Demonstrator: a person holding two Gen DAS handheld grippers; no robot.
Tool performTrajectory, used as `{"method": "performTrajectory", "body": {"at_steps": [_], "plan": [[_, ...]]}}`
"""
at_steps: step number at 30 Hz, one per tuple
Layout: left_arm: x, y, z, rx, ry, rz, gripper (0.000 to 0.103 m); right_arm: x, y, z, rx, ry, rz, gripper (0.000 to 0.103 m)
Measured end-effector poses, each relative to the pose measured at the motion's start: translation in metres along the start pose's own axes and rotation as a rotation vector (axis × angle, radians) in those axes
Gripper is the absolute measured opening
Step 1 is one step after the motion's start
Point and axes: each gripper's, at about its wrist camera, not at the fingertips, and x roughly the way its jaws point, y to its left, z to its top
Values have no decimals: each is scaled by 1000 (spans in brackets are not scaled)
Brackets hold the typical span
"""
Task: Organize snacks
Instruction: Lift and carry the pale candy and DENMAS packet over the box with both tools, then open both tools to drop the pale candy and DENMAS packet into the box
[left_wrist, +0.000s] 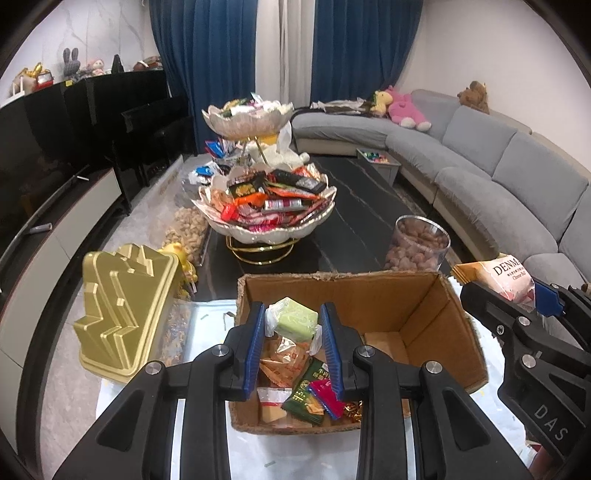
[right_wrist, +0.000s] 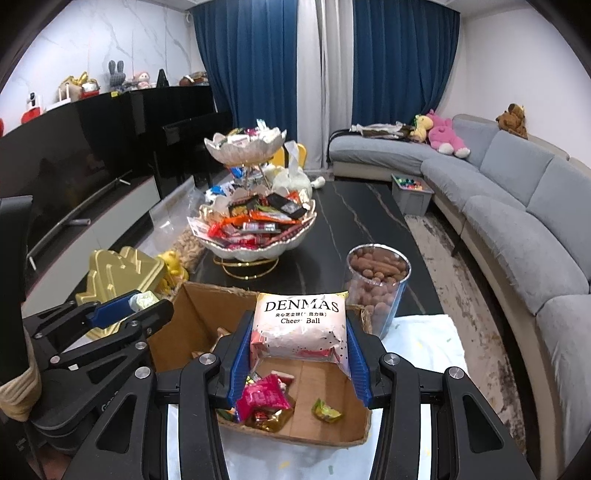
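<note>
Holding a green snack crosswise, your left claw is above the cardboard box; your right claw clamps the Denmas packet, its long axis across, over the dark bench.

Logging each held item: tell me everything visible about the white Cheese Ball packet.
The Cheese Ball packet is a puffy white pillow bag of glossy plastic, printed DENMAS in black, with pink and dark speckles low down and crimped ends. It sits upright, pinched at both sides by the right gripper, above the open cardboard box, touching nothing else.
</note>
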Motion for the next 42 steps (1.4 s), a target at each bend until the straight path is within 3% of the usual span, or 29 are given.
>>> {"method": "performTrajectory", "body": {"at_steps": [15, 17, 21, 23, 28, 33, 42], "plan": [[39, -3, -15, 9, 100, -25, 33, 39, -7, -14, 18, 105, 15, 49], [37, -3, -14, 15, 97, -17, 37, 39, -7, -13, 20, 104, 14, 53], [28, 2, -12, 9, 78, 10, 60, 32, -7, -9, 17, 91, -1, 60], [24, 4, -11, 7, 70, 12, 65, 28, -7, -6, 21, 80, -4, 75], [9, 3, -5, 19, 47, 23, 84, 15, -7, -1, 24, 57, -7, 78], [-7, 3, -1, 20, 19, 39, 92, 1, -8, 3, 32, 31, -16, 83], [-36, 0, 2, 25, -15, 53, 94, -31, -6, 7, 27, -8, -24, 83]]}}
